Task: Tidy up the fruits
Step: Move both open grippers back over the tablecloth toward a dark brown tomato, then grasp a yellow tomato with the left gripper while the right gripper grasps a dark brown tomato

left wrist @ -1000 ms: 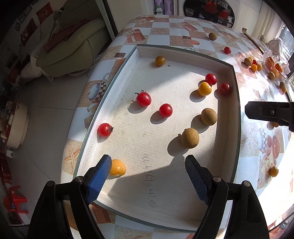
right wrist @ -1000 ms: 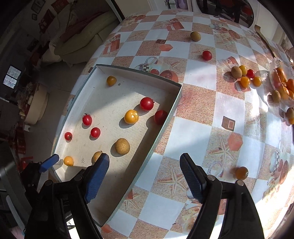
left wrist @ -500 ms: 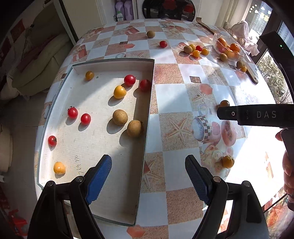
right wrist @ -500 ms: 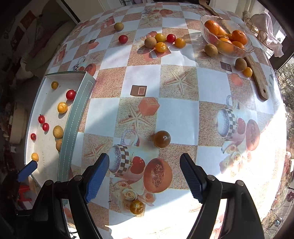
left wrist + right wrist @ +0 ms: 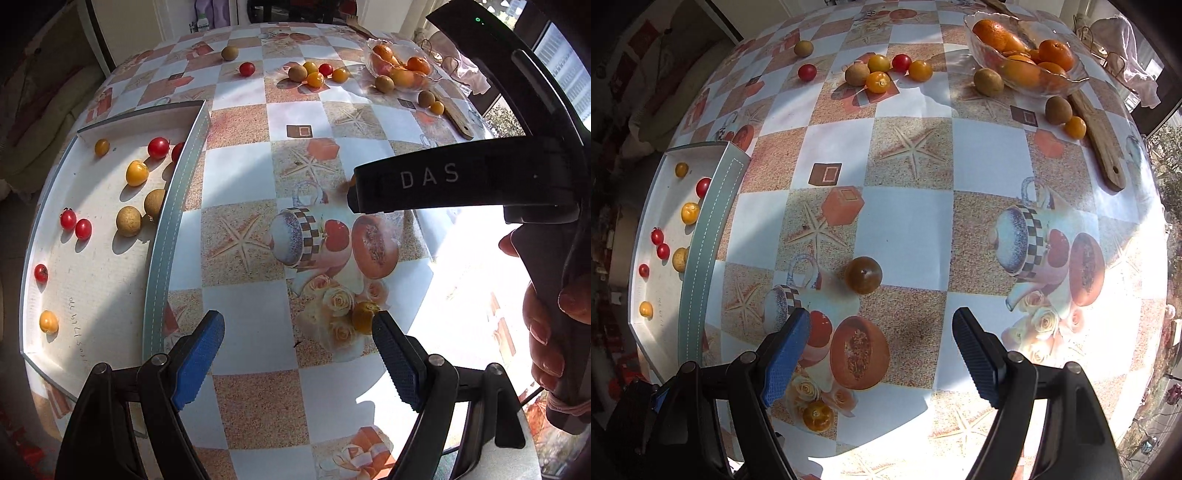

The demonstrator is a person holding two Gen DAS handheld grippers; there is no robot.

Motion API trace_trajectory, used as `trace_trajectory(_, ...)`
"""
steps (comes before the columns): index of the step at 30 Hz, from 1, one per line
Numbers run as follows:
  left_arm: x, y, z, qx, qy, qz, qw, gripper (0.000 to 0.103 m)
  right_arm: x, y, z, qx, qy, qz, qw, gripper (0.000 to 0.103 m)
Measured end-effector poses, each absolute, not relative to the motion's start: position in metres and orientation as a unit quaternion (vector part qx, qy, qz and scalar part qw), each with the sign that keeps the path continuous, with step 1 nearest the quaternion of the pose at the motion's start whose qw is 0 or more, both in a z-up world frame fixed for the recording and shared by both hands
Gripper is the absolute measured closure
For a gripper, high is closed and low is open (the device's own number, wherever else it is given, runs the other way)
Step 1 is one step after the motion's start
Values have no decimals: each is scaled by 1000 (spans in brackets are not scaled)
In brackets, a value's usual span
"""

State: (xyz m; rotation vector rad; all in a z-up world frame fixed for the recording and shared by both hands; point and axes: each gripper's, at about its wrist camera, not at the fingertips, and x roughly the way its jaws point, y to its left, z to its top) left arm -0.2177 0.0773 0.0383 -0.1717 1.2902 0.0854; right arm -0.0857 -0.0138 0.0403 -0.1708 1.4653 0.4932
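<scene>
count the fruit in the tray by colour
red tomatoes: 5
yellow or orange tomatoes: 3
brown fruits: 2
total in the tray: 10

The table (image 5: 908, 229) is covered with a checked cloth printed with starfish, teapots and roses. Strong sunlight is thrown over its right side from a window (image 5: 565, 70) beyond that edge. A pale green sofa (image 5: 665, 110) is seen left of the table, in shade. Bottles (image 5: 201, 24) are kept behind the table's far end.
</scene>
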Motion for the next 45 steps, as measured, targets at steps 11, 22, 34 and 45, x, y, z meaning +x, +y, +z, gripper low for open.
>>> trace_trajectory(11, -209, 57, 24, -80, 594, 39, 800, 20, -80, -1, 30, -86, 663, 261, 697, 45)
trace_trajectory(22, -199, 45, 11, -72, 601, 30, 795, 46, -76, 8, 28, -96, 656, 273, 697, 78)
trace_trajectory(34, -197, 56, 17, -138, 605, -28, 783, 83, -76, -6, 36, -62, 658, 262, 703, 82)
trace_trajectory(45, -201, 80, 17, -148, 613, -27, 775, 83, -81, -26, 42, -39, 666, 240, 706, 82)
